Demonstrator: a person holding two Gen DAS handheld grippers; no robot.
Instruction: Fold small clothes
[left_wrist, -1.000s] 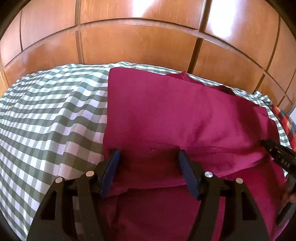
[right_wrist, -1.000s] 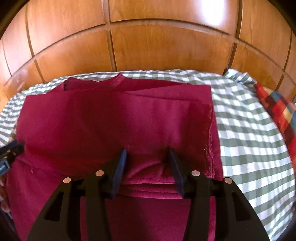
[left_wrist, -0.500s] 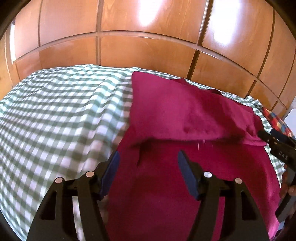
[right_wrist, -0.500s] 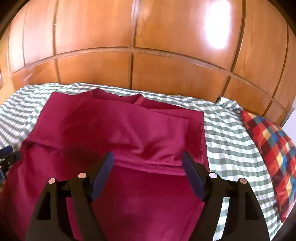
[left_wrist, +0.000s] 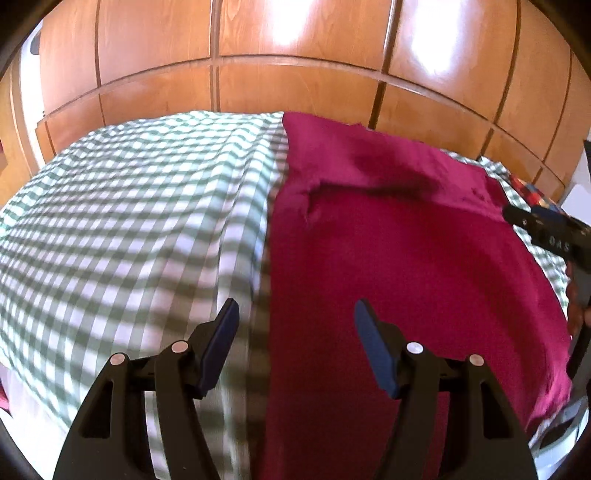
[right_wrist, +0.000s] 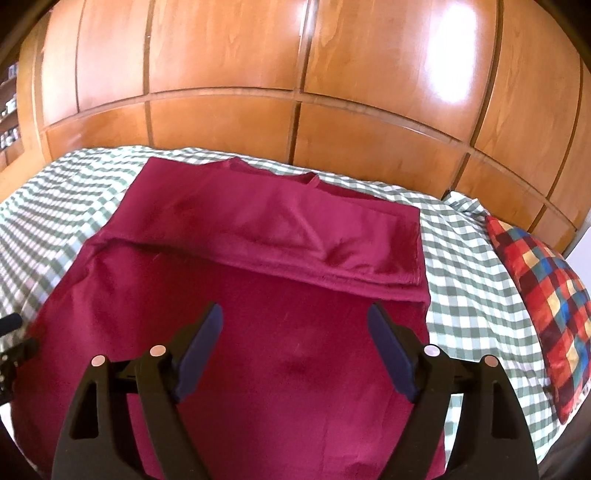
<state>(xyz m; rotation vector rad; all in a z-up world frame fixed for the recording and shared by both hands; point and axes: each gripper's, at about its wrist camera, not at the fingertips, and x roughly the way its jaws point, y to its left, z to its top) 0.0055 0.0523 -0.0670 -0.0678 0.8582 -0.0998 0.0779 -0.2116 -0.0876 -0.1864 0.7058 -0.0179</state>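
A dark red garment (left_wrist: 399, 258) lies flat on the green checked bed sheet (left_wrist: 129, 229), with its far part folded back over itself into a band (right_wrist: 280, 236). My left gripper (left_wrist: 295, 325) is open and empty above the garment's left edge. My right gripper (right_wrist: 295, 325) is open and empty above the middle of the garment (right_wrist: 280, 369). The right gripper also shows at the right edge of the left wrist view (left_wrist: 546, 229).
A wooden panelled wardrobe (right_wrist: 295, 74) stands behind the bed. A red, blue and yellow checked pillow (right_wrist: 543, 302) lies at the bed's right side. The checked sheet (right_wrist: 469, 280) lies bare to the right of the garment, and to its left in the left wrist view.
Both grippers let go of the garment's folded edge, opened wide and drew back and up. The folded band now lies flat on the far part.
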